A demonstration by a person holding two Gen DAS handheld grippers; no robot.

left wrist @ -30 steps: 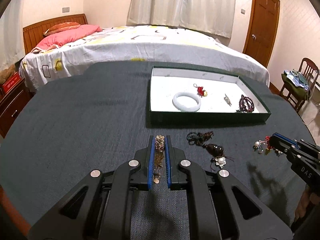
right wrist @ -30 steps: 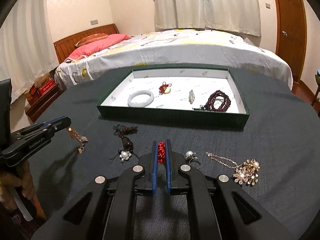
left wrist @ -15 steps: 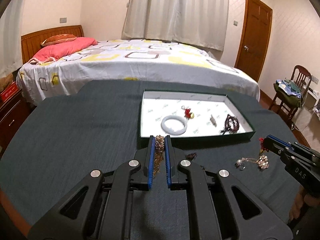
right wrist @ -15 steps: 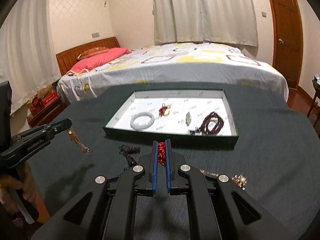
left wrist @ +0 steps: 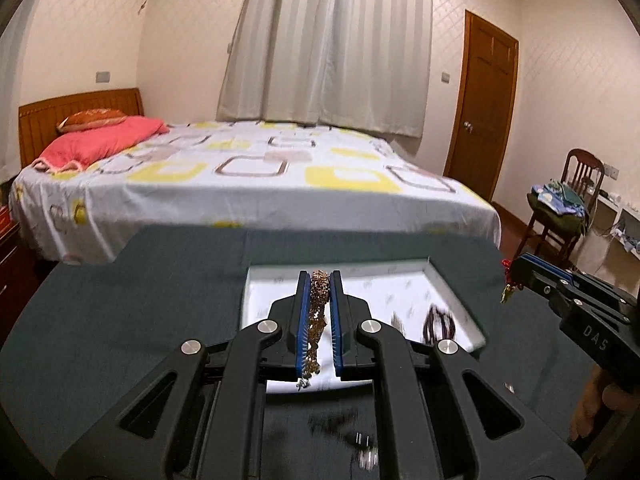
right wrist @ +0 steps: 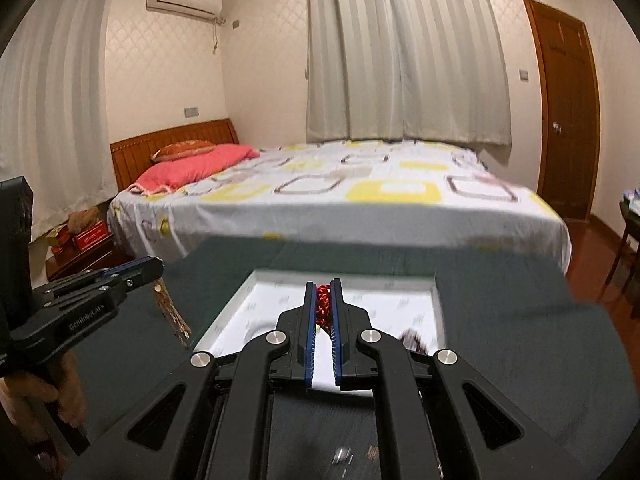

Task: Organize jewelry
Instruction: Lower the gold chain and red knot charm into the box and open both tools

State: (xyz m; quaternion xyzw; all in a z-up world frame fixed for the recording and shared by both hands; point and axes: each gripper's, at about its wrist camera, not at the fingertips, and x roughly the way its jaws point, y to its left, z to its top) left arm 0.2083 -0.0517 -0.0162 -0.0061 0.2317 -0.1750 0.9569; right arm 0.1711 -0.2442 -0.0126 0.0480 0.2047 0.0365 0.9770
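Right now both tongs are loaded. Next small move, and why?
Probably carry both forward and lower them over the tray. The left tongs are shut on a gold chain whose tail dangles just at the tray's near edge; the right tongs are shut on a red beaded piece. Both hang lifted short of the tray's white floor, so neither piece is ready to release yet.
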